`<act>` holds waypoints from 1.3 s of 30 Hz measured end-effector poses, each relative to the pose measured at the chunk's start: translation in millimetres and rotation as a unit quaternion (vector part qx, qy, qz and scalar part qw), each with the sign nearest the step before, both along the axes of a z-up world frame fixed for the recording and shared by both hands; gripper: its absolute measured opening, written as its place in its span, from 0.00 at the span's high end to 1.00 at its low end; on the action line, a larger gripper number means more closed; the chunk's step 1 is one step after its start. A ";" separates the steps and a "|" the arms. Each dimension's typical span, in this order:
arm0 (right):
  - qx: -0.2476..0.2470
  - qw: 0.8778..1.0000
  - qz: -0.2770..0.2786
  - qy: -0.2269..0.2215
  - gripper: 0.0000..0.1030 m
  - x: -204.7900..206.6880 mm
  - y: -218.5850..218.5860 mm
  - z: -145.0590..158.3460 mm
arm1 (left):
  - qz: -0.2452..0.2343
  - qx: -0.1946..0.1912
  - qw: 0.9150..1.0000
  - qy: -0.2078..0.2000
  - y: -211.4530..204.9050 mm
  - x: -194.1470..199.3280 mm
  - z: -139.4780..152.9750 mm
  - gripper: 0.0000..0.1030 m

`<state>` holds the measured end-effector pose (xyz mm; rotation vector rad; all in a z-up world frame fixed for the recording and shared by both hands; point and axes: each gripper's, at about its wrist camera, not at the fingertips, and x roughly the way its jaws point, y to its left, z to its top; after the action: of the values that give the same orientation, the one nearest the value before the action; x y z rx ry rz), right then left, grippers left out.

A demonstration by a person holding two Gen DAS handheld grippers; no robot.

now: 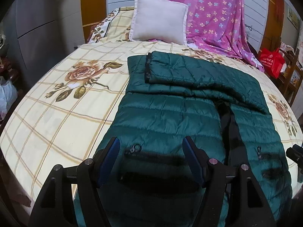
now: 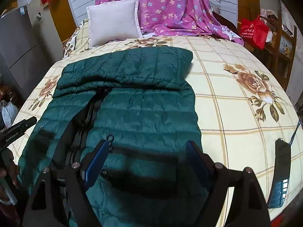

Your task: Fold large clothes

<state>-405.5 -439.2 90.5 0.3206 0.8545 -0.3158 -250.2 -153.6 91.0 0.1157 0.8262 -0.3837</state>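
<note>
- One green quilted jacket (image 1: 166,113) lies front-up on the bed (image 1: 56,113), sleeves folded across its top.
- Left claw (image 1: 151,147) and right claw (image 2: 147,151) both hover above the hem, jaws wide and empty.
- Risk: slick, puffy fabric may slip from a shallow pinch, or the sleeves may slide loose.
- Count: one jacket, one pillow (image 1: 159,20), two claws.
</note>
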 end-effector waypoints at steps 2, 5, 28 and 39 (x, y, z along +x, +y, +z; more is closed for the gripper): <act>0.002 1.000 0.000 0.001 0.16 -5.6 1.8 -1.3 | -0.002 0.004 1.000 0.000 3.8 -5.9 -1.8 0.51; 0.002 1.000 0.002 0.006 0.16 -12.2 5.1 -4.7 | -0.002 0.008 1.000 0.000 10.3 -12.4 -4.7 0.51; 0.010 0.999 0.007 0.042 0.16 -42.4 13.9 -28.3 | 0.010 0.015 1.000 0.012 51.8 -35.0 -11.8 0.51; 0.014 0.999 0.001 0.048 0.16 -52.9 10.5 -30.7 | 0.022 0.011 1.000 0.020 68.4 -36.3 -10.1 0.51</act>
<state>-458.4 -428.7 59.8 0.3328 0.9549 -0.3195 -286.6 -85.2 80.8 0.1103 0.8708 -0.3367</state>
